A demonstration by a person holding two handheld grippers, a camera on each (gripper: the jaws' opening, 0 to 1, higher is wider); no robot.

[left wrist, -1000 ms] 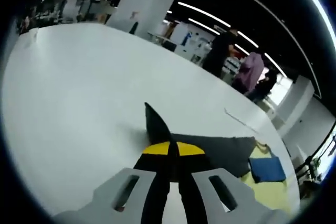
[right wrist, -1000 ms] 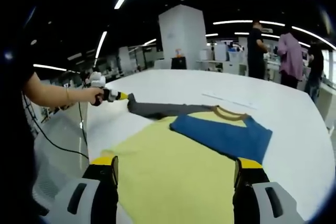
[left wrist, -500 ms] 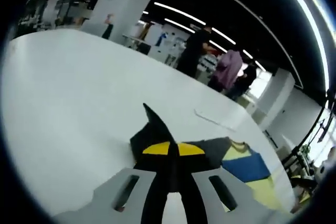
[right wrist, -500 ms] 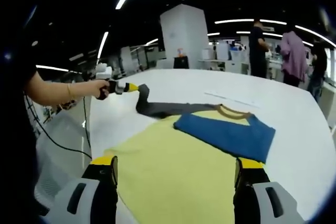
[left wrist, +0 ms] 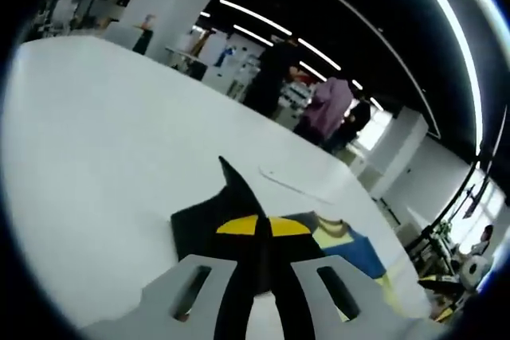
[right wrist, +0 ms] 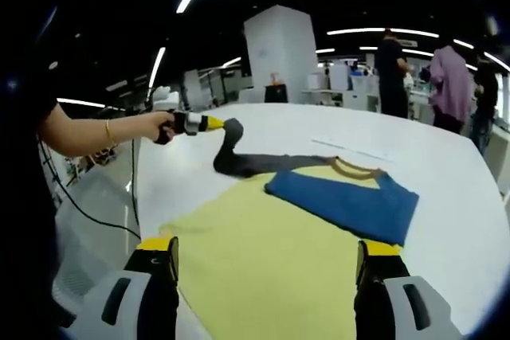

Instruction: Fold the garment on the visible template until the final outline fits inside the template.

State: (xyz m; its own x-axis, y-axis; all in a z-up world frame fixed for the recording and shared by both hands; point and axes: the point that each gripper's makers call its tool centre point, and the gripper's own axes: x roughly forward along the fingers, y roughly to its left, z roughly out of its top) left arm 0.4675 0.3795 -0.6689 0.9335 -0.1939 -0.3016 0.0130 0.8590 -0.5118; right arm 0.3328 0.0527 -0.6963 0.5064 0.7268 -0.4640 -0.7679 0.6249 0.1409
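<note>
Left gripper (right wrist: pixel 213 123), clenched on the grey sleeve (right wrist: pixel 229 147), holds it raised above the white table (right wrist: pixel 446 189) at ten o'clock of the right gripper view. Garment (right wrist: pixel 271 252), yellow with a blue sleeve (right wrist: pixel 343 206) folded across, lies centred. Right gripper (right wrist: pixel 267 264) hovers, jaws spread apart.

Left hand-held gripper (left wrist: pixel 256 232): grey slotted body, black jaws, yellow tips. Right hand-held gripper (right wrist: pixel 265 264): same colours. Bracelet (right wrist: pixel 109 132) on wrist, black cable trailing.
</note>
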